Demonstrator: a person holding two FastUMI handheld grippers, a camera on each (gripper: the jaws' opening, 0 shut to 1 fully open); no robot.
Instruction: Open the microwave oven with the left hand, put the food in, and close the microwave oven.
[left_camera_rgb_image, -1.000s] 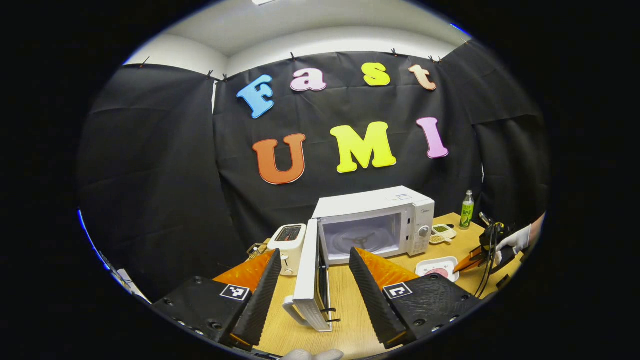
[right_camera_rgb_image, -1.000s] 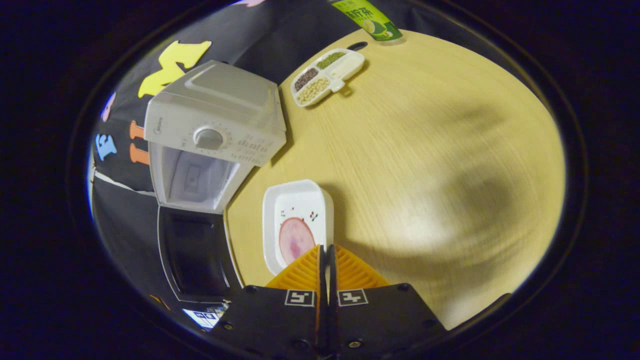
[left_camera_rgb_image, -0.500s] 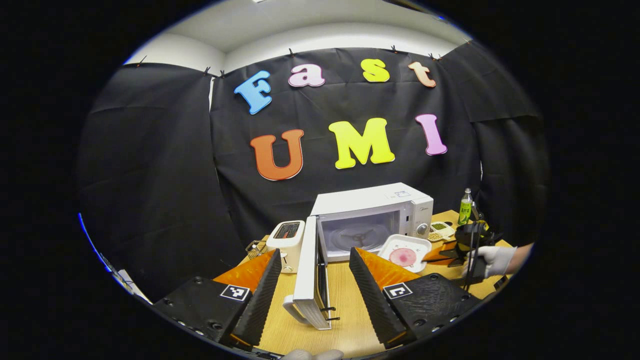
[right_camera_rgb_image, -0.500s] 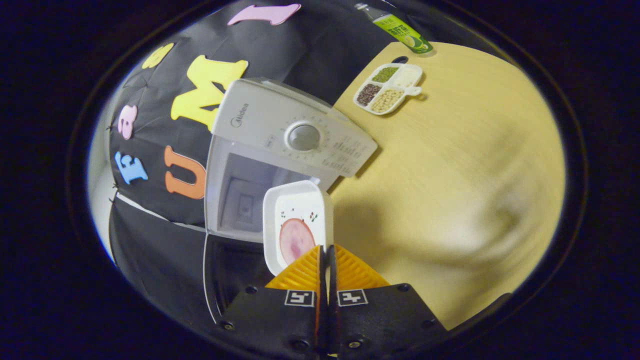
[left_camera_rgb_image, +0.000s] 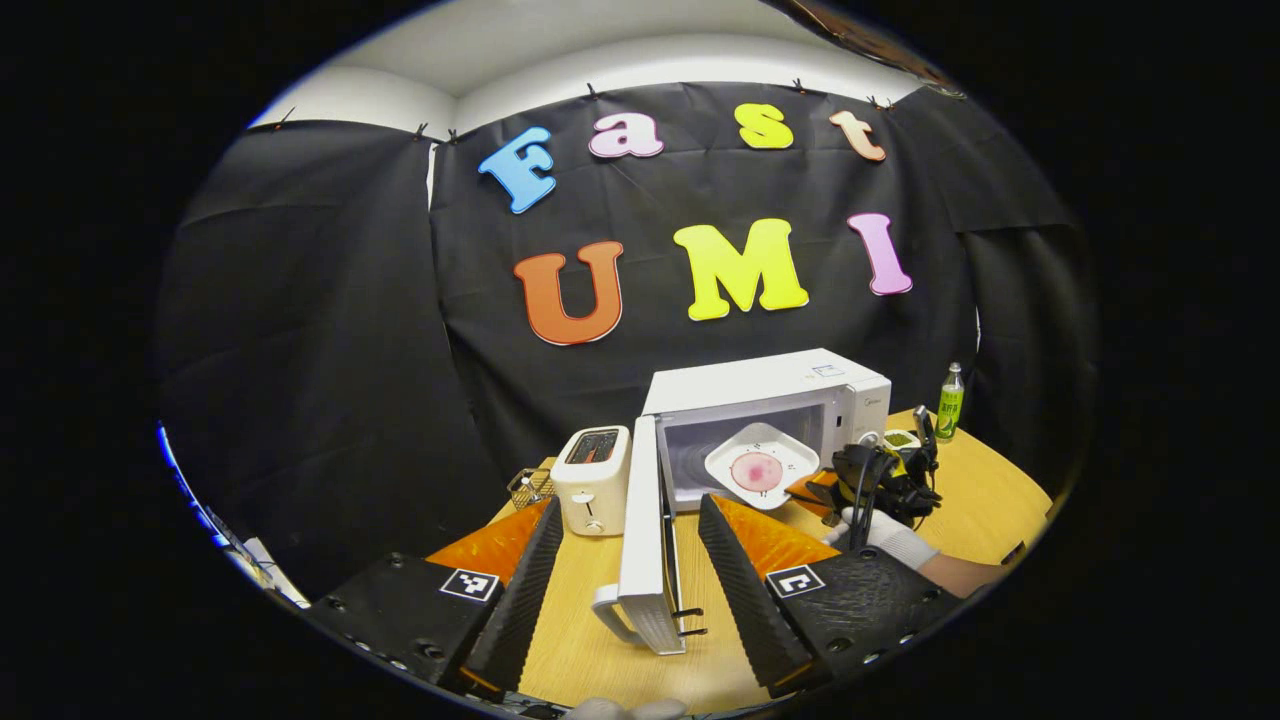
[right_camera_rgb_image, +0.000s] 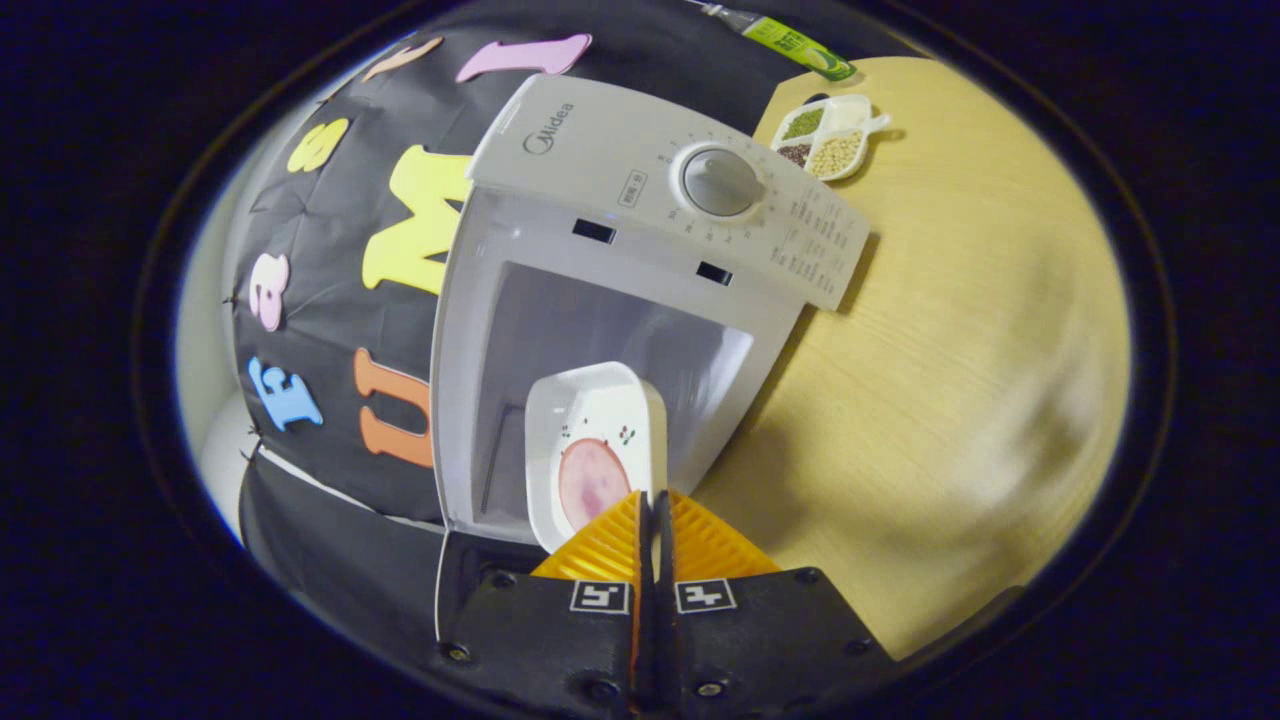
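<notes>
The microwave oven (left_camera_rgb_image: 765, 420) stands on the wooden surface (left_camera_rgb_image: 985, 495) with its door (left_camera_rgb_image: 645, 545) swung wide, edge-on between the fingers of the left tool (left_camera_rgb_image: 625, 560), which is spread and holds nothing. In the right gripper view, the right tool (right_camera_rgb_image: 650, 515) is pressed together on the near rim of the white food tray (right_camera_rgb_image: 595, 450), a pink slice lying in it, and the tray hangs at the mouth of the oven cavity. In the left gripper view the tray sits at about 2 o'clock from the door, with a gloved hand (left_camera_rgb_image: 885, 535) behind it. A toaster (left_camera_rgb_image: 592, 465) stands at the door's 10 o'clock; a green bottle (left_camera_rgb_image: 949, 402) and a divided dish (right_camera_rgb_image: 832, 138) lie beyond the oven.
</notes>
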